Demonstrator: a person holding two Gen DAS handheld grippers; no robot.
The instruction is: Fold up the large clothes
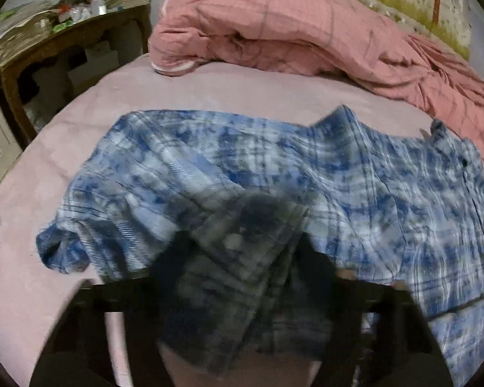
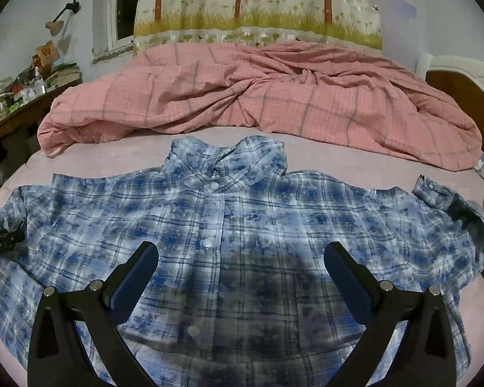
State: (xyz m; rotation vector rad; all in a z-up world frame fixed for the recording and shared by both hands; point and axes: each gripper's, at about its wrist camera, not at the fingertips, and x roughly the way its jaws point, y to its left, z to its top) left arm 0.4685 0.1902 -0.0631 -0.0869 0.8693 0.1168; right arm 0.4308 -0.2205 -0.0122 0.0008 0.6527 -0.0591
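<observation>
Shirt (image 1: pixel 229 174) fold bunched in left claw (image 1: pixel 242 258) — fingertips blurred, buried; right claw (image 2: pixel 241 254) wide.

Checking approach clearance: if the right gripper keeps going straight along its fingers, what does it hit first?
Most likely the plaid shirt, on its buttoned front. The right gripper stands open above it with nothing between; depth is unclear.

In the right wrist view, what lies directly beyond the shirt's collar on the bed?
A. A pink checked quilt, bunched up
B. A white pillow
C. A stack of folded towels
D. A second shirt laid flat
A: past the collar of the blue plaid shirt, a rumpled pink checked quilt stretches across the bed.
</observation>
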